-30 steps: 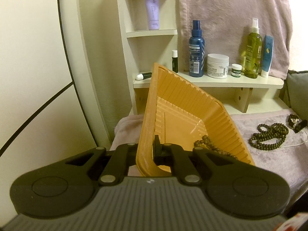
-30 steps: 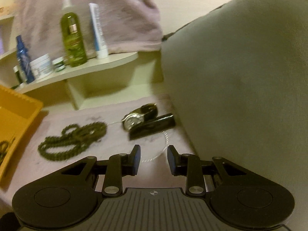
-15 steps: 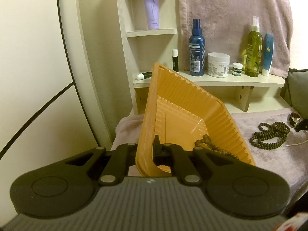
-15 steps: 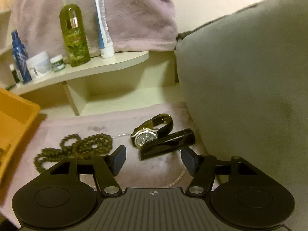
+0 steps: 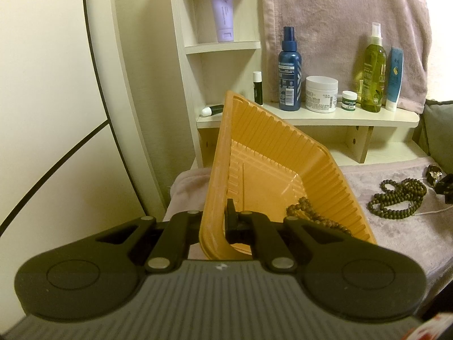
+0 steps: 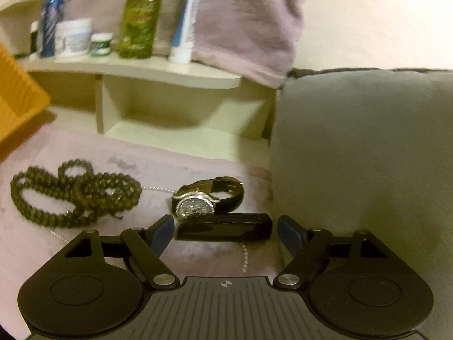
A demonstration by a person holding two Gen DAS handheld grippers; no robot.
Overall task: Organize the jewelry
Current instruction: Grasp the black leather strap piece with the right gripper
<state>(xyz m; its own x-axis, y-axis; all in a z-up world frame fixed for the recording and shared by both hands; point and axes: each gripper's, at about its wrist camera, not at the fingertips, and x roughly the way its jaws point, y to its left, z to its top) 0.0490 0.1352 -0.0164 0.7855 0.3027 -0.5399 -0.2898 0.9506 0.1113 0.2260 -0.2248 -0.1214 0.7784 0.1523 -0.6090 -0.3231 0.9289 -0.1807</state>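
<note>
Jewelry lies scattered on the pinkish cloth (image 6: 198, 257): a wristwatch (image 6: 203, 199) with a glittering dial and dark strap, a flat black bar (image 6: 223, 230) touching its near side, a tangle of dark bead strands (image 6: 73, 194) to the left, and a thin pearl-like chain (image 6: 245, 257) running under them toward us. We see our right gripper (image 6: 225, 233) low over the cloth with its jaws spreading apart; the black bar sits between the fingertips (image 6: 162, 231), and the pads do not touch it.

Further left, our left gripper (image 5: 218, 221) is clamped tight on the near rim of the orange ribbed tray (image 5: 271, 155), which tilts up on its side. Another bead strand (image 5: 311, 215) rests inside the tray against its lower right wall. From that view the loose bead strands (image 5: 396, 198) lie on the cloth right of the tray, well apart from it.

Behind, a cream shelf (image 5: 311, 117) carries a blue spray bottle (image 5: 288, 70), a white jar (image 5: 321, 93), a small green-labelled pot (image 5: 348, 100), a green oil bottle (image 5: 373, 70) and a blue tube (image 5: 394, 79). A mauve towel (image 5: 339, 14) hangs behind them, and a grey cushion (image 6: 368, 155) stands right of the watch.
</note>
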